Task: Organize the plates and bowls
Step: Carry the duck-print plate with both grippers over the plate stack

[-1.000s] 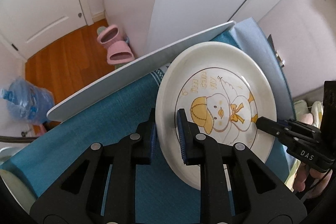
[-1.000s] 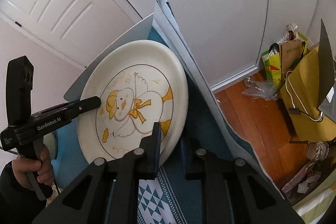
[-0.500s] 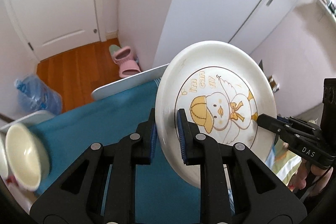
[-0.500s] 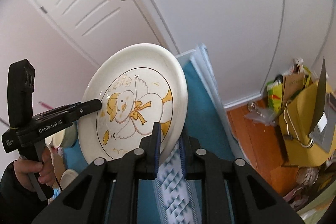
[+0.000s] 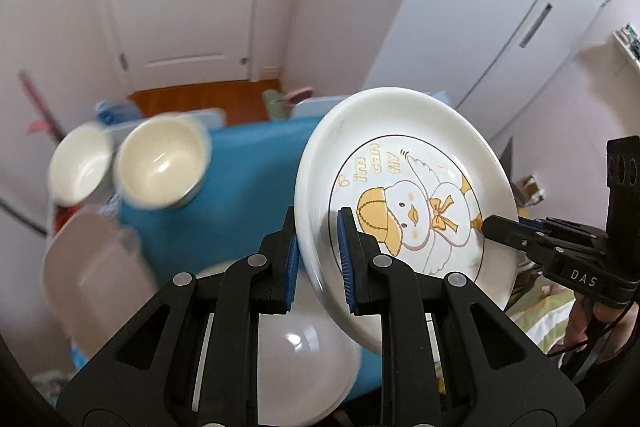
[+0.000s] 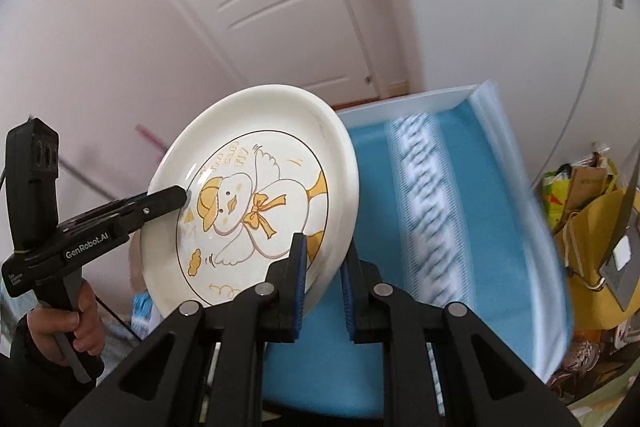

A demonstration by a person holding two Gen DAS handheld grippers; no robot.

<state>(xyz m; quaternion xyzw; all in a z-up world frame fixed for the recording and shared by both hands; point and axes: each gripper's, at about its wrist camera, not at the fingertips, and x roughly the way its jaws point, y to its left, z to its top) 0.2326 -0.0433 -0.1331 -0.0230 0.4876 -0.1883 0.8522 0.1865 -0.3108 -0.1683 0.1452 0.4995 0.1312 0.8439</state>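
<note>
Duck plate (image 5: 404,187), a glossy white dish with a cartoon duckling printed in its well, looks rigid, smooth and breakable, so it probably has some weight, would slide readily between pads and would chip if it knocked another piece; the raised rim seems the sensible place to take it, with a pad on each face and a grip on opposite edges to stop it swinging. That is how it is held: the left gripper (image 5: 318,259) has its blue-lined jaws narrowed onto the rim at one edge, one pad against the back and one on the printed face, and the right gripper (image 6: 323,279) clamps the opposite edge the same way, with only the thickness of the rim between its pads. Each tool shows in the other's view as a black finger reaching in over the duck picture. Between them the plate hangs in the air, steeply tilted, clear of the blue cloth (image 6: 400,211) that covers the table. Farther out in the left view, two cream bowls (image 5: 160,167) sit side by side near the far left edge, blurred, and a plain white plate (image 5: 304,355) lies below the left gripper, a likely stacking spot.
</note>
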